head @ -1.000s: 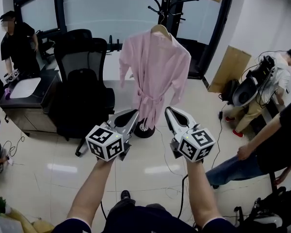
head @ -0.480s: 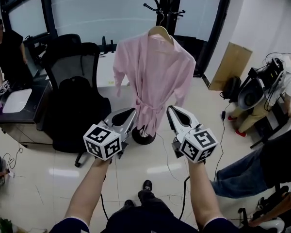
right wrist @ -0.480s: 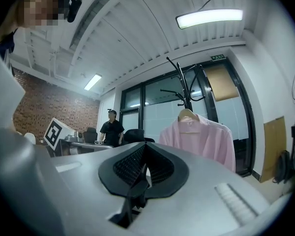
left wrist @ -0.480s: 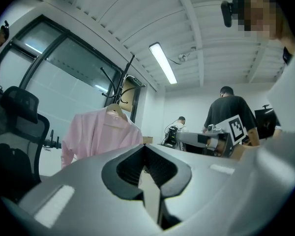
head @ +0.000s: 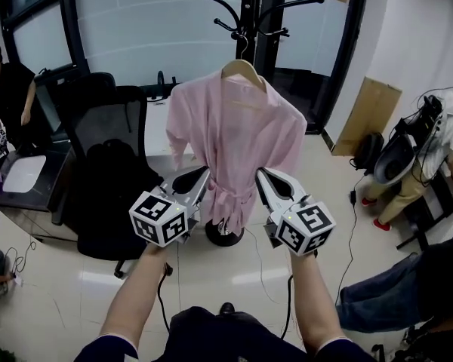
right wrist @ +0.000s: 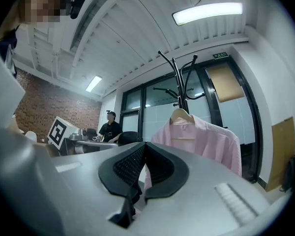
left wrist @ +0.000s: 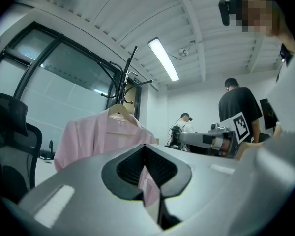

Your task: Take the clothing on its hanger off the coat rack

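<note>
A pink robe [head: 238, 138] hangs on a wooden hanger [head: 241, 69] hooked on a black coat rack [head: 248, 10], whose round base [head: 224, 237] stands on the tiled floor. Both grippers are held level in front of the robe's lower half, short of it. My left gripper [head: 203, 171] is shut and empty; in its own view, the left gripper [left wrist: 145, 145] points past the robe [left wrist: 91, 139] and hanger [left wrist: 119, 111]. My right gripper [head: 261, 172] also looks shut with nothing in it; its own view shows the right gripper [right wrist: 145, 144] aimed left of the robe [right wrist: 209, 139] and hanger [right wrist: 181, 115].
A black office chair [head: 106, 153] stands just left of the rack. A person [head: 7, 81] works at a desk far left. Another person [head: 445, 138] with equipment is at the right, near a cardboard sheet [head: 370, 113]. Someone's legs [head: 385, 292] show at the lower right.
Both grippers have moved forward together toward the robe, which now looks nearer and larger. Their jaws have stayed as they were.
</note>
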`<state>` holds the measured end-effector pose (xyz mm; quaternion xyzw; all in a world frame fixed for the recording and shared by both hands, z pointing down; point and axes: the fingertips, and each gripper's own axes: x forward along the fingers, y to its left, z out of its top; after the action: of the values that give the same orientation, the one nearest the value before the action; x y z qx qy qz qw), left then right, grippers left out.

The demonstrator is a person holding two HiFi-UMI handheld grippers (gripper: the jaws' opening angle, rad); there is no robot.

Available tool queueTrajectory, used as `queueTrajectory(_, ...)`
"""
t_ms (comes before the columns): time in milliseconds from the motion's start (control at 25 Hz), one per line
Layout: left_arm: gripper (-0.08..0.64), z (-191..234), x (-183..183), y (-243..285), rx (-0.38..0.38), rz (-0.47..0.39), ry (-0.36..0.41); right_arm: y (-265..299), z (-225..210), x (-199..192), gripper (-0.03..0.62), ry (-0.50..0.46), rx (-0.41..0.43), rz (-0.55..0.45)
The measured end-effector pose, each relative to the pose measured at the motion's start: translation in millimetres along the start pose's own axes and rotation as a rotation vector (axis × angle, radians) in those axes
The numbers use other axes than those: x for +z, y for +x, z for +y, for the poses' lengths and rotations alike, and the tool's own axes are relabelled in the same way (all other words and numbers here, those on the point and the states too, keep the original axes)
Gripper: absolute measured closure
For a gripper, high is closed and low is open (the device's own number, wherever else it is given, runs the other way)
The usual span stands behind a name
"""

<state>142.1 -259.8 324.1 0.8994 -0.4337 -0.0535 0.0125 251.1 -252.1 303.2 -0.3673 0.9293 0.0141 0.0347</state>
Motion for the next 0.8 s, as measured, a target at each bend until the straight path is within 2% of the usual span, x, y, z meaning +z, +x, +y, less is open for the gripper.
queueTrajectory(200,0.548,28.3,-1.2,23.2,-0.003,0.022,0.027,34.0,-15.3,-0.4,0.592,0.004,0.010,-0.009)
queueTrajectory(360,0.548,58.2,6.4,40.0,-0.030,0.006,0.044,65.3,-22.8,-2.0,0.592,-0.019,-0.009,0.009)
queueTrajectory(640,0.548,106.7,22.5,65.1,-0.097,0.014,0.130,103.0,-36.4,-0.3,0.591,-0.025,-0.103,0.012)
queueTrajectory(800,0.548,125.8,26.0,75.5,-0.132,0.016,0.144,117.4,-36.4,-1.6,0.591,-0.029,-0.141,0.003)
